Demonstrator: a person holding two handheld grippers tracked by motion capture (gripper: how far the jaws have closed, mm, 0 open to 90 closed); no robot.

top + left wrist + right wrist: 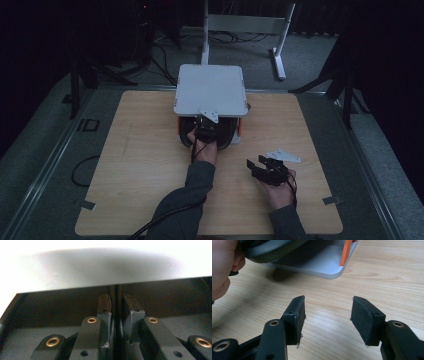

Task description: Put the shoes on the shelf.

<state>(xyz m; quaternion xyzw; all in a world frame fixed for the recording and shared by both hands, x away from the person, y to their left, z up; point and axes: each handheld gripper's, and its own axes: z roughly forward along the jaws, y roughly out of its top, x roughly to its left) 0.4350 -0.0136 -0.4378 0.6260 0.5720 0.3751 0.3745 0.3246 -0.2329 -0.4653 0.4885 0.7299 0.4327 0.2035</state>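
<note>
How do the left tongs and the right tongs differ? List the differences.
The left tongs are closed to a slit; the right tongs stand wide open, with nothing between them. The left tongs reach in under the white lid; the right tongs point at bare table. Both have black jaws.

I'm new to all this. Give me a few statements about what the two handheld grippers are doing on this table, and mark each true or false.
1. The left gripper is at the dark opening under the white box. True.
2. The right gripper holds a wooden block. False: its jaws stand open with nothing between them, above the wooden table.
3. The left gripper's jaws are nearly closed. True, in the left gripper view only a thin dark gap separates them.
4. The white box has blue corner pieces. False: the orange part shows at its corner.
</note>
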